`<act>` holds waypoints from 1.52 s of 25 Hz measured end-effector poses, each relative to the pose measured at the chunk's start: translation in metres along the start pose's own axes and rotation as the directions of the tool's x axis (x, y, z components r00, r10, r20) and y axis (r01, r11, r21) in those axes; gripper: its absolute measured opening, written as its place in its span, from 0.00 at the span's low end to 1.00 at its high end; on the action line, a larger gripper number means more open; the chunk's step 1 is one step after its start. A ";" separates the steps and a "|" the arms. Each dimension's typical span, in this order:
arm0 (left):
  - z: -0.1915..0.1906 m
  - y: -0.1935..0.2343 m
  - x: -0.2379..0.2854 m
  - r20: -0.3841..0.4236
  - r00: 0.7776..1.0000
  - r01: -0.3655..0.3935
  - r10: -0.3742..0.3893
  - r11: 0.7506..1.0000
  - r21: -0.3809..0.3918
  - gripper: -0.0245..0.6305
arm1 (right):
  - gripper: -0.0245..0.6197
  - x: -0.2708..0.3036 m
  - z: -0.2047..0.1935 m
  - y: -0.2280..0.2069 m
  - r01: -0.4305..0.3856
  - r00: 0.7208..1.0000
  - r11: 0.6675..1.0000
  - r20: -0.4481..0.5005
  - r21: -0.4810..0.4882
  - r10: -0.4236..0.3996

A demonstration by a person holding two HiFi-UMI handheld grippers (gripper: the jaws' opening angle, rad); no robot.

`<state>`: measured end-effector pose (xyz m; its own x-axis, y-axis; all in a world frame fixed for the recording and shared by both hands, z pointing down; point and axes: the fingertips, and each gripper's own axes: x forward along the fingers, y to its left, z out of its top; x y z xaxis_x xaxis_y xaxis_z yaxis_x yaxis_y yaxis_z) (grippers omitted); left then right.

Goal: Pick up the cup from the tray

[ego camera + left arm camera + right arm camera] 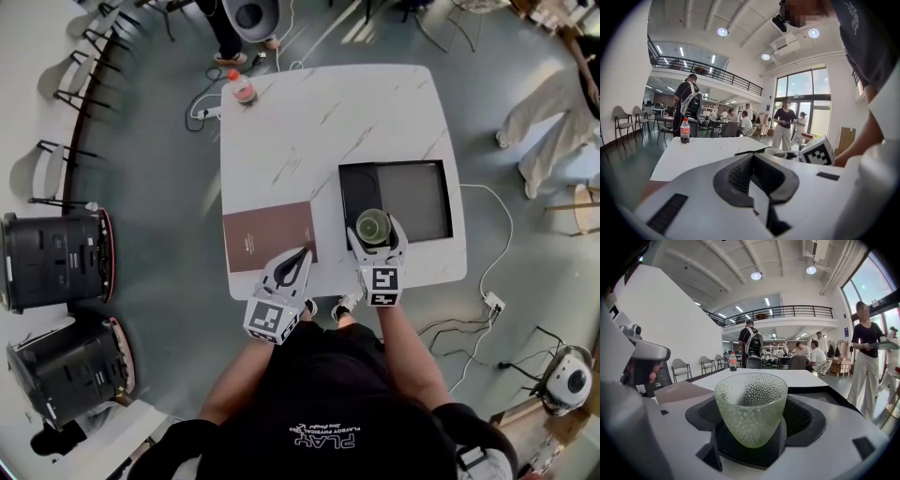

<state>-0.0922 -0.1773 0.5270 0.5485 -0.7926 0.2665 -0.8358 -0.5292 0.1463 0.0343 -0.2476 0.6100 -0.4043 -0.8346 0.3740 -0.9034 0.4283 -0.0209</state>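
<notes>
A green dimpled glass cup [373,224] [751,404] stands upright in the front-left corner of the black tray [417,202]. My right gripper [374,230] [751,427] is around it, one jaw on each side. The jaws stand wide, with a gap showing between the pads and the glass. My left gripper [302,255] hovers over the table's front edge, above the corner of a brown mat [267,239]. Its fingers meet at a point with nothing between them. In the left gripper view the cup's rim [776,152] shows just beyond the jaws.
The white marble table [319,112] carries a soda bottle [241,87] at its far left corner. Two black bins [52,261] stand on the floor to the left. A person [553,112] walks at the right, and cables [487,300] lie by the table's right side.
</notes>
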 end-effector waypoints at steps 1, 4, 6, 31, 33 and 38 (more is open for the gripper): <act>-0.001 0.000 0.000 -0.002 1.000 -0.001 0.001 1.000 -0.001 0.05 | 0.61 0.000 0.000 0.000 0.001 1.000 1.000 -0.001 -0.005 -0.001; 0.000 0.001 0.000 0.000 1.000 -0.003 0.003 1.000 -0.003 0.05 | 0.61 -0.001 -0.001 0.000 0.000 1.000 1.000 -0.001 -0.010 0.000; 0.001 0.002 0.000 0.001 1.000 -0.004 0.004 1.000 -0.001 0.05 | 0.61 -0.001 -0.001 0.000 -0.001 1.000 1.000 -0.001 -0.009 0.001; 0.016 -0.011 0.007 0.039 0.998 0.052 -0.053 0.998 0.025 0.05 | 0.61 -0.073 0.077 0.011 -0.008 0.993 1.000 0.115 -0.027 0.011; 0.020 -0.014 0.007 0.045 0.997 0.062 -0.063 0.998 0.028 0.05 | 0.62 -0.082 0.085 0.015 -0.015 0.991 1.000 0.130 -0.028 0.018; 0.026 -0.020 0.008 0.056 0.995 0.084 -0.086 0.996 0.034 0.05 | 0.61 -0.098 0.102 0.027 -0.020 0.985 0.999 0.168 -0.037 0.026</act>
<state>-0.0704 -0.1811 0.5010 0.6187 -0.7600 0.1988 -0.7854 -0.6039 0.1359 0.0349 -0.1894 0.4782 -0.4460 -0.8694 0.2125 -0.8892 0.4576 0.0058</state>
